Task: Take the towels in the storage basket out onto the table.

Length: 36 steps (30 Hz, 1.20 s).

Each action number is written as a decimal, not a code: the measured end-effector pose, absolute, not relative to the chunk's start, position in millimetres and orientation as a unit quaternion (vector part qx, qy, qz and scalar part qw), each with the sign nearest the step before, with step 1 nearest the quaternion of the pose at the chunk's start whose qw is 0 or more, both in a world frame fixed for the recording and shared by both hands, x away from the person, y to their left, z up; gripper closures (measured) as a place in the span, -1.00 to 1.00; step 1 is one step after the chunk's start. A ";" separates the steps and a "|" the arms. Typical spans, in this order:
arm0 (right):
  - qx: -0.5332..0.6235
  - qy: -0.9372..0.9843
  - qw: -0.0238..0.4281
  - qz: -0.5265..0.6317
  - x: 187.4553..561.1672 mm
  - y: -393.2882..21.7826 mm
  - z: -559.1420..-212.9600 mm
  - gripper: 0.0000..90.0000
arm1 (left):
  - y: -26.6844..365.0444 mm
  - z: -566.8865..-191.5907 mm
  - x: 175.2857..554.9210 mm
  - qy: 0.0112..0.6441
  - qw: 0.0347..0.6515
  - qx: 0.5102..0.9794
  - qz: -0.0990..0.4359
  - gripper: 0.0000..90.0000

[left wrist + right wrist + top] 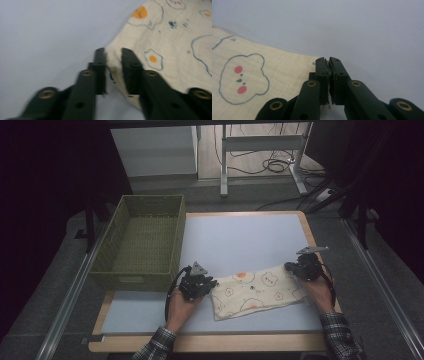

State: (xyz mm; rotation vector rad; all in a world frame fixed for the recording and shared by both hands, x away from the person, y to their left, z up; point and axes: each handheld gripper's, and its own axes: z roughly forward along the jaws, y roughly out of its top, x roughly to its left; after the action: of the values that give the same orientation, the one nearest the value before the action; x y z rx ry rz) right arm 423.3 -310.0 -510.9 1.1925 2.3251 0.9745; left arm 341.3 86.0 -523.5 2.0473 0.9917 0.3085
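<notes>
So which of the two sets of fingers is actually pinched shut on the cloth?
The right gripper: its fingers are closed tight on the corner of the cloth. The left gripper has a gap between its fingers, with the cloth's edge loose inside it.

- Left gripper (113, 58) jaws stand slightly apart, straddling the cloth's (172, 47) corner edge.
- Cloth is cream, printed with fried eggs.
- Pale table (50, 37) lies beneath.

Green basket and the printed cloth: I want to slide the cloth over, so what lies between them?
Bare blue mat in the high view, plus the left gripper at the cloth's near corner.
</notes>
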 end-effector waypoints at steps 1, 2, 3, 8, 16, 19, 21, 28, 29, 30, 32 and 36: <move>0.422 0.818 0.176 0.349 422.2 -309.7 -509.8 0.82 | 87.0 -522.5 344.2 0.393 0.410 0.814 0.123 0.49; 0.423 0.815 0.172 0.357 420.3 -310.5 -507.9 0.78 | 87.0 -522.2 345.6 0.393 0.409 0.814 0.123 0.43; 0.424 0.814 0.169 0.360 418.8 -311.4 -506.6 0.74 | 86.9 -522.2 347.5 0.394 0.406 0.815 0.126 0.38; 0.427 0.811 0.155 0.369 406.4 -318.4 -500.3 0.56 | 86.2 -532.5 356.3 0.405 0.385 0.819 0.133 0.16; 0.419 0.814 0.136 0.379 380.3 -323.2 -501.6 0.38 | 87.0 -543.9 359.4 0.399 0.382 0.821 0.146 -0.13; 0.411 0.817 0.135 0.380 370.4 -321.9 -503.6 0.32 | 88.1 -544.2 360.1 0.399 0.381 0.822 0.143 -0.19; 0.406 0.821 0.137 0.378 364.3 -321.0 -504.4 0.28 | 87.3 -544.5 359.3 0.399 0.380 0.821 0.148 -0.20; 0.401 0.826 0.125 0.376 344.9 -315.0 -509.5 0.08 | 88.0 -544.9 359.4 0.399 0.379 0.822 0.148 -0.22; 0.401 0.826 0.125 0.375 343.6 -313.8 -509.7 0.06 | 88.0 -544.9 359.4 0.399 0.379 0.821 0.148 -0.21; 0.396 0.829 0.126 0.375 340.2 -310.6 -510.2 0.04 | 88.0 -545.0 359.4 0.400 0.379 0.821 0.148 -0.21; 0.388 0.832 0.126 0.377 334.6 -304.9 -510.4 0.02 | 88.0 -545.0 359.3 0.399 0.379 0.822 0.148 -0.21; 0.374 0.837 0.117 0.382 326.4 -292.3 -510.1 -0.01 | 87.9 -545.1 359.2 0.400 0.379 0.821 0.149 -0.21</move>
State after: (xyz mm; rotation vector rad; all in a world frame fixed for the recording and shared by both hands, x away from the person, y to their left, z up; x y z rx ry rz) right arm 326.4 -292.3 -510.1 1.0939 2.4502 1.1197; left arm 359.2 87.9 -545.1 2.0976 1.0207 0.3811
